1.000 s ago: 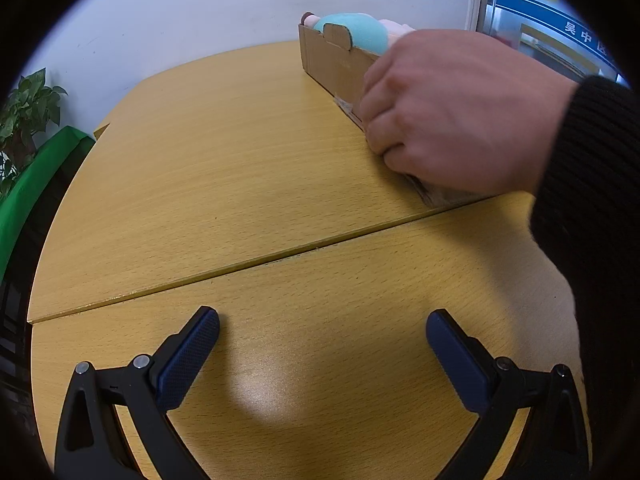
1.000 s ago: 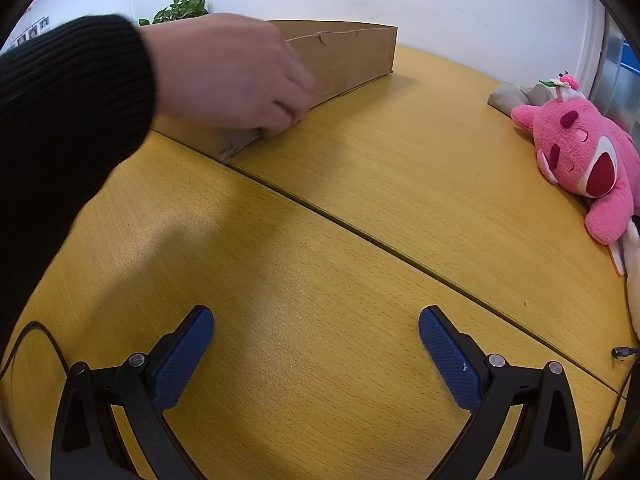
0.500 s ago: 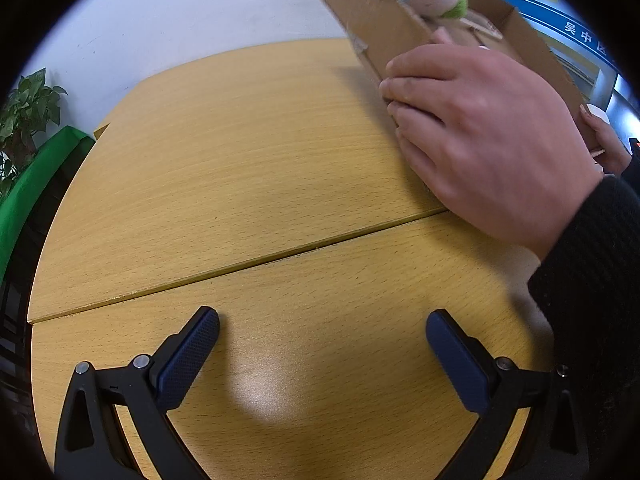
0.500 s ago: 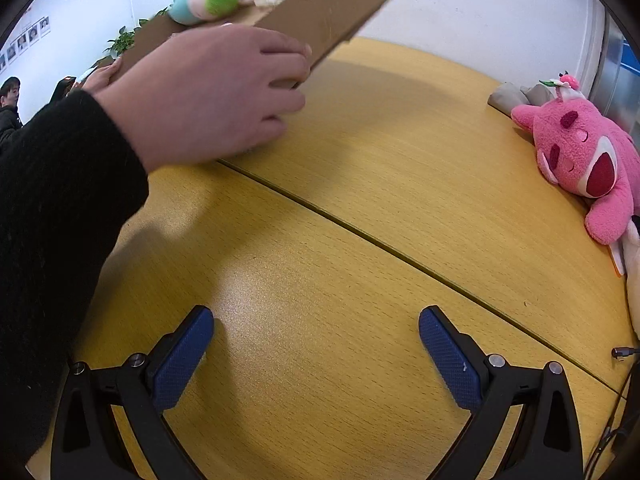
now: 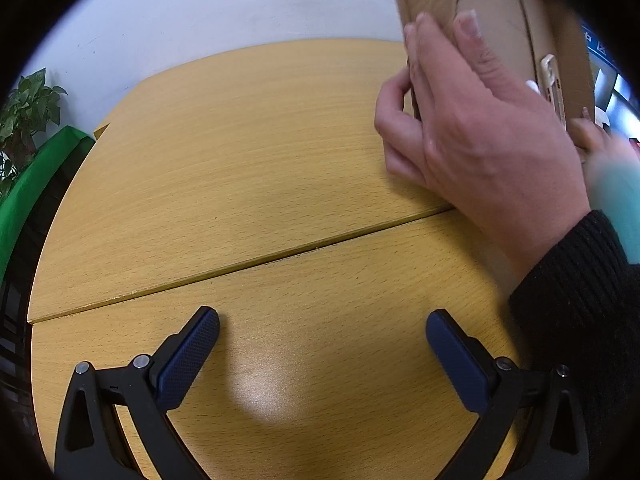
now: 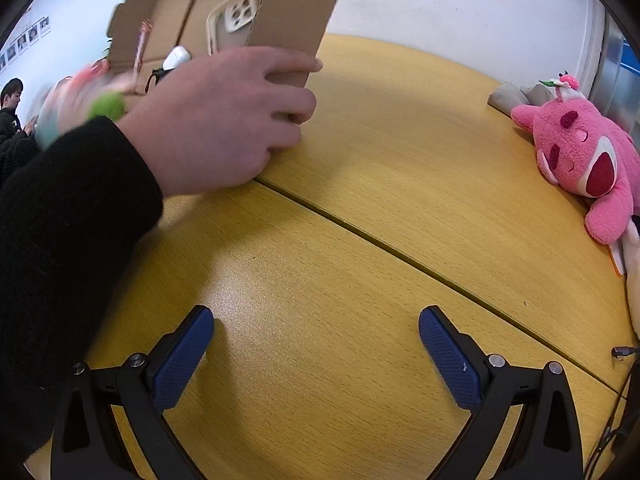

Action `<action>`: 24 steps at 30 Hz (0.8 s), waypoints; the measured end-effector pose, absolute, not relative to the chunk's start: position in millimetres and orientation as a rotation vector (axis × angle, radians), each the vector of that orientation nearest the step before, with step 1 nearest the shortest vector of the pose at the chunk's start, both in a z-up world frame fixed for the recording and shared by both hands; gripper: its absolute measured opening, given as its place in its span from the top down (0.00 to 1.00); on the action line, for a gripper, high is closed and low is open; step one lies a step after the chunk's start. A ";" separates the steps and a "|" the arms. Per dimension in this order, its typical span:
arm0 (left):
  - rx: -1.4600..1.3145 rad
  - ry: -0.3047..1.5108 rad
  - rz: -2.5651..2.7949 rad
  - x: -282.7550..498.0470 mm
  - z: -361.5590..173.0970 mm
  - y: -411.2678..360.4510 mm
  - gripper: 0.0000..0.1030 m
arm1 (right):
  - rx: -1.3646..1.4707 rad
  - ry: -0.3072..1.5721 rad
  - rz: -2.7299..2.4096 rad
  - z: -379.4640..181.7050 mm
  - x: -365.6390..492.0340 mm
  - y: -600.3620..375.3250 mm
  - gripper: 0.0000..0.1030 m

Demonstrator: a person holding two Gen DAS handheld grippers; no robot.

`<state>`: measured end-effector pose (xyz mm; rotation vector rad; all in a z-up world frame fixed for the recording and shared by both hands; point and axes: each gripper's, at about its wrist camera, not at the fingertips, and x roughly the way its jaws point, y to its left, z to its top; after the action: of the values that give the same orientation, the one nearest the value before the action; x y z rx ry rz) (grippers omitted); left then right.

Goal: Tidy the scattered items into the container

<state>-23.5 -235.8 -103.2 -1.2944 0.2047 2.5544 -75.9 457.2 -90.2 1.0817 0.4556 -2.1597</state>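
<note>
A bare hand (image 5: 476,144) in a black sleeve tips the cardboard box (image 5: 492,12) up on its edge. In the right wrist view the same hand (image 6: 224,120) grips the box (image 6: 292,28), whose open inside faces me. A beige phone case (image 6: 232,16), a white earbud case (image 6: 176,58) and a pink pen (image 6: 141,46) show inside, and a blurred teal and green plush (image 6: 92,106) slides out at the left. My left gripper (image 5: 322,334) and right gripper (image 6: 316,330) rest open over bare wood, well short of the box.
A pink plush bear (image 6: 580,160) lies at the right edge of the wooden table (image 6: 400,184), with grey cloth (image 6: 508,96) behind it. A potted plant (image 5: 28,108) and green fabric (image 5: 36,184) stand beyond the table's left edge. A seam (image 5: 240,268) runs across the tabletop. People stand far left.
The hand has lifted the box from flat on the table to steeply tilted, and its contents are sliding and tumbling out. Both grippers have stayed still and open.
</note>
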 end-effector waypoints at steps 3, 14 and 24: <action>-1.295 0.204 2.554 -24.7 -103.0 -236.1 0.00 | 1.082 0.456 -2.160 -89.9 -75.9 457.4 0.00; -1.295 0.204 2.556 -25.0 -102.9 -236.3 0.00 | 1.081 0.456 -2.159 -89.7 -76.0 457.7 0.00; -1.295 0.203 2.556 -25.2 -101.3 -238.1 0.00 | 1.079 0.456 -2.160 -89.6 -76.0 457.0 0.00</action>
<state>-25.2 -238.1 -101.3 -1.2951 0.2030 2.5565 -76.0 457.0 -89.6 1.0793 0.4563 -2.1597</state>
